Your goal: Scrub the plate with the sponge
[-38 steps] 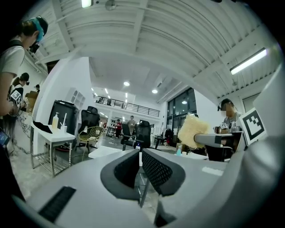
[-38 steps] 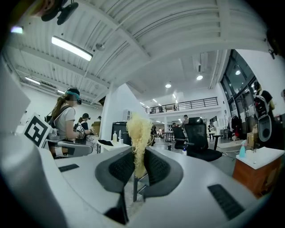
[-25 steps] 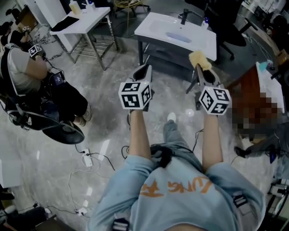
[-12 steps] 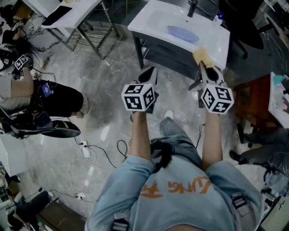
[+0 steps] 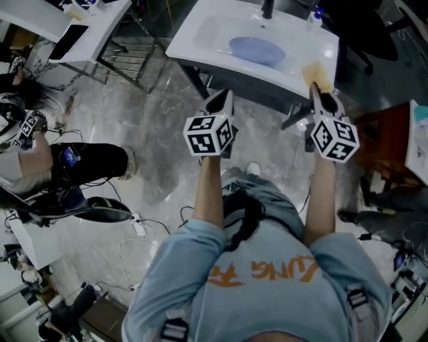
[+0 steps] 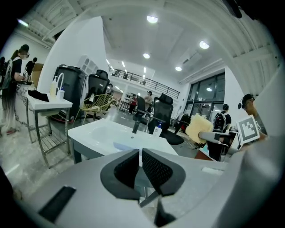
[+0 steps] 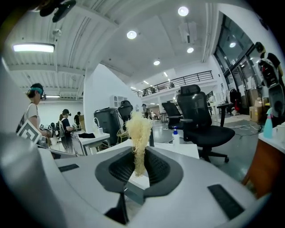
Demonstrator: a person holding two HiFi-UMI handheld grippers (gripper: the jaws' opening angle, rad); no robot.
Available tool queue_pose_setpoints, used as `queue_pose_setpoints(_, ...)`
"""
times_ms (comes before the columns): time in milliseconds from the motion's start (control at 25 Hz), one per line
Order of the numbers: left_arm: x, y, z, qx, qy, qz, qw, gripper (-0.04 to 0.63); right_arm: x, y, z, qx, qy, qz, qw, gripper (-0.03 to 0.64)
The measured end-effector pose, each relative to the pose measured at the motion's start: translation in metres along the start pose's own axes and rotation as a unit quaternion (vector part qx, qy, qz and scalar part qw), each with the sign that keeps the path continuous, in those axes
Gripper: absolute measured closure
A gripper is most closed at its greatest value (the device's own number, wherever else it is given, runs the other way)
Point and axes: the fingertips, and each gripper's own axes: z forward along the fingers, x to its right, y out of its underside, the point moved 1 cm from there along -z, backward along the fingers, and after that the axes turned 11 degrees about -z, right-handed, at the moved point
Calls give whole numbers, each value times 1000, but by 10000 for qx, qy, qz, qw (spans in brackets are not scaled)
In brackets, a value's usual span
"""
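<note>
Head view, plate: the blue plate [image 5: 257, 50] lies in the basin of the white sink [image 5: 200, 30], below the faucet [image 5: 267, 8]. Nothing touches it.
Head view, sponge: the yellow sponge [image 5: 315, 73] sticks out of the right gripper [image 5: 322, 100] over the sink's near edge, apart from the plate.
Head view, progress: we judge that scrubbing has not begun. Reaching the plate and all the rubbing are left.
Head view, writing: our shirt [image 5: 267, 274] carries orange letters that we cannot read. The marker cubes [image 5: 208, 135] show black-and-white squares and no words.
Left gripper view, tool: the left gripper [image 6: 140, 153] has its jaws pressed together on nothing.
Left gripper view, task things: the sink [image 6: 98, 133] lies ahead, the plate [image 6: 126, 146] a pale blue patch in it. The sponge [image 6: 199, 128] is off to the right.
Left gripper view, writing: none legible.
Right gripper view, tool: the right gripper [image 7: 139, 167] clamps the sponge [image 7: 139, 133], which stands squeezed upright between the pads.
Right gripper view, writing: the blue-capped bottle [image 7: 177, 135] shows no label we can read.
</note>
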Motion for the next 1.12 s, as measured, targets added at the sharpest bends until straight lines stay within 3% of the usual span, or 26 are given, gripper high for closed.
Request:
queue_pose_setpoints(520, -36, -36, 127, -359, -105, -111, 9992, 586, 17, 3, 108, -314, -338, -424, 9980, 568)
queue_pose_setpoints(840, -77, -46, 202, -1194, -175, 278, 9923, 546, 4, 29, 200, -721, -503, -282, 9957, 566)
queue_pose_setpoints(1120, -108, -53, 256, -1752, -32, 164, 9844, 488, 16, 48, 244, -1000, -361, -147, 9942, 566)
